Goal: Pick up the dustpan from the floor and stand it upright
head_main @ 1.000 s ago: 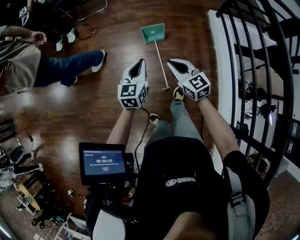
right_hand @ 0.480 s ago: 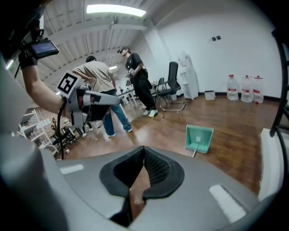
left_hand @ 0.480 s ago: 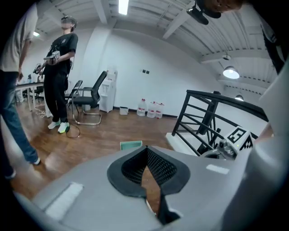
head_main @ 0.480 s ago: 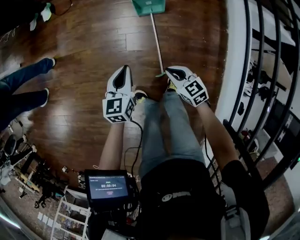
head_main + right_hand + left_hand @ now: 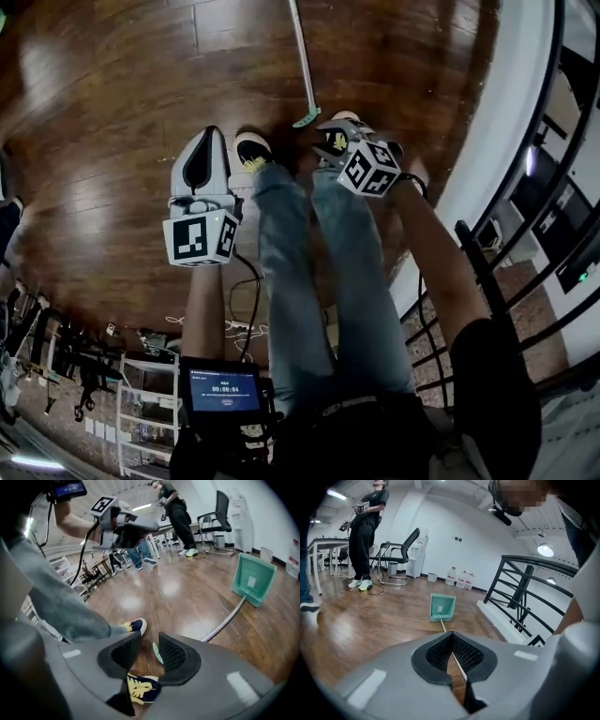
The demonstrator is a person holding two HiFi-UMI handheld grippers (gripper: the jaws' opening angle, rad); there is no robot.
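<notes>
The dustpan lies flat on the wooden floor. Its green pan [image 5: 442,606] [image 5: 253,581] is far off, and its long thin handle [image 5: 300,56] [image 5: 225,620] runs back toward me. The handle's green end [image 5: 305,120] [image 5: 157,652] rests on the floor by my shoes. My right gripper [image 5: 326,136] [image 5: 149,637] hangs just over that end. Its jaws are opening, and the green end shows in the gap, untouched. My left gripper [image 5: 210,133] [image 5: 452,634] hovers to the left with its tips together and nothing in them. It points along the handle.
My own shoes [image 5: 251,150] [image 5: 133,626] stand right beside the handle's end. A black railing [image 5: 525,597] on a white ledge [image 5: 469,178] runs along the right. A person [image 5: 365,531] and an office chair [image 5: 401,555] stand far back on the left.
Both grippers have sunk toward the floor. The right one has come down beside the handle's green end. The pan has slid out of the head view's top.
</notes>
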